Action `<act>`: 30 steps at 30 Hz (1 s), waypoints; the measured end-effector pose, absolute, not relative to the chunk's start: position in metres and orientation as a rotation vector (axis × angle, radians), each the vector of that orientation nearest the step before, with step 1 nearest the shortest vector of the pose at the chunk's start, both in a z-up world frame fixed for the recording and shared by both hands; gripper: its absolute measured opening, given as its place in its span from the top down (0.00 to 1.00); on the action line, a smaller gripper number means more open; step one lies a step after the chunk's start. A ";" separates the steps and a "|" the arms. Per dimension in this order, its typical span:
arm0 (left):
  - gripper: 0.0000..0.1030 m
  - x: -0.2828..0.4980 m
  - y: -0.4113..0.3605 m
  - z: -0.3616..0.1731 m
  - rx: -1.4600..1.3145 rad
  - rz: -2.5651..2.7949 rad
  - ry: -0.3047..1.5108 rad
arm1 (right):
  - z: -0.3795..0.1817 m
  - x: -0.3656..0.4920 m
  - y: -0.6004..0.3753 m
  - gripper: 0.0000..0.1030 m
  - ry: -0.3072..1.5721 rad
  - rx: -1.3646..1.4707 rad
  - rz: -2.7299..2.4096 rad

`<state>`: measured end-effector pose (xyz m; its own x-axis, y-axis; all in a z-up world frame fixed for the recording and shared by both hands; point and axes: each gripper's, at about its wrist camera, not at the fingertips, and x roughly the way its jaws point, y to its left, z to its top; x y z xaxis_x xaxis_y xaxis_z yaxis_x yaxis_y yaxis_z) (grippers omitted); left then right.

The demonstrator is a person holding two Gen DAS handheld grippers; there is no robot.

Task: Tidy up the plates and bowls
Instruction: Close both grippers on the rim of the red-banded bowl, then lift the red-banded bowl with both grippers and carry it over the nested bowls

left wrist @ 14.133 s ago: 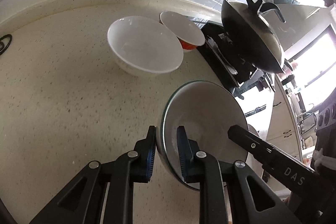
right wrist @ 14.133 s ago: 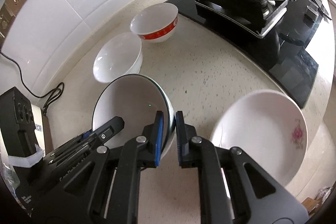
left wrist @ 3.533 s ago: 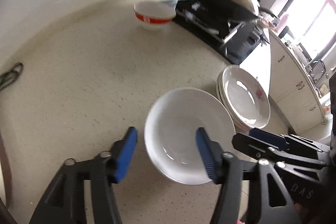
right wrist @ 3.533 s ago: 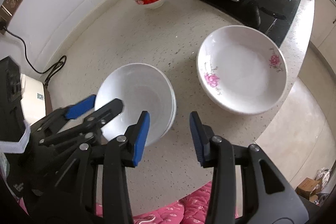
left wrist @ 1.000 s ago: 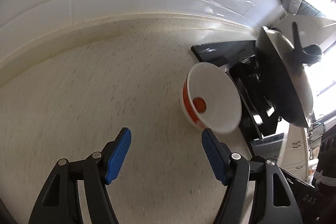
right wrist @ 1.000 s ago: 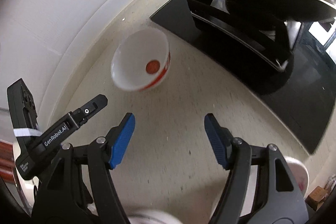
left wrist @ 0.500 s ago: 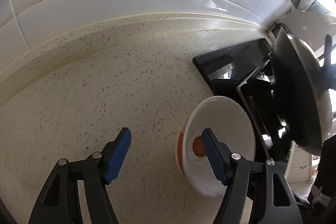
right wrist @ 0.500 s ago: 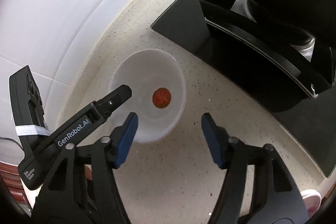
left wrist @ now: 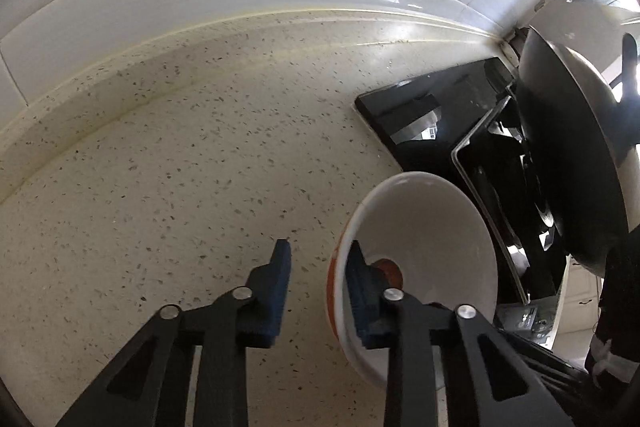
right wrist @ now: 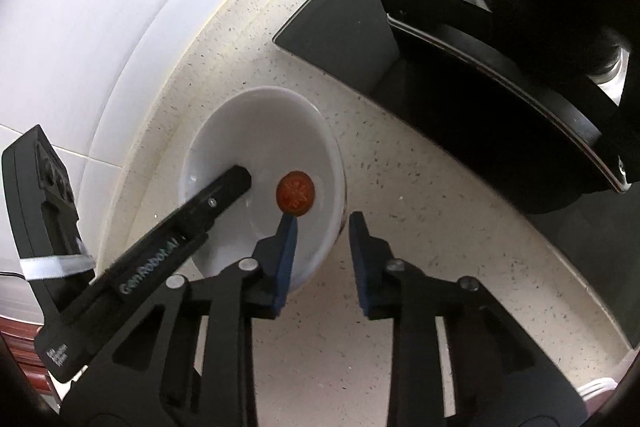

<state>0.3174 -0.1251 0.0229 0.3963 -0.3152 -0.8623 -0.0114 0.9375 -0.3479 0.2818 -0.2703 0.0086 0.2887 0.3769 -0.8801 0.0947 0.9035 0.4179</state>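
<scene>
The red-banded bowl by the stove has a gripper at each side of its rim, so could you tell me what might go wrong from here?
1. Both the left gripper and right gripper are closing over only the thin rim of the red-banded bowl; gaps remain, so a lift now could slip or tip it.
2. The bowl sits near the black stove and wok; a swing could knock them.

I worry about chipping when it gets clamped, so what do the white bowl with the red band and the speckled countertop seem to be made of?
The white bowl with the red band looks like glazed ceramic or porcelain: smooth, glossy inside, with a printed red medallion at the bottom. The speckled countertop looks like polished stone or quartz composite: cream with dark flecks and a soft sheen. Neither is certain from looks alone.
</scene>
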 end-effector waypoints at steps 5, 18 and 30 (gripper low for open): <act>0.89 0.311 -0.133 0.028 -0.303 -0.210 1.127 | 0.010 0.279 -0.267 0.75 1.265 0.400 0.196; 0.90 0.287 -0.128 0.045 -0.317 -0.216 1.115 | 0.023 0.268 -0.268 0.78 1.254 0.413 0.206; 0.90 0.240 -0.108 0.063 -0.349 -0.191 1.114 | 0.055 0.233 -0.249 0.78 1.252 0.357 0.255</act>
<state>0.2396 -0.1078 0.0633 0.4325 -0.3226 -0.8419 -0.0230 0.9295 -0.3680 0.2332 -0.2492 0.0545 0.2965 0.3793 -0.8765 0.0058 0.9170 0.3988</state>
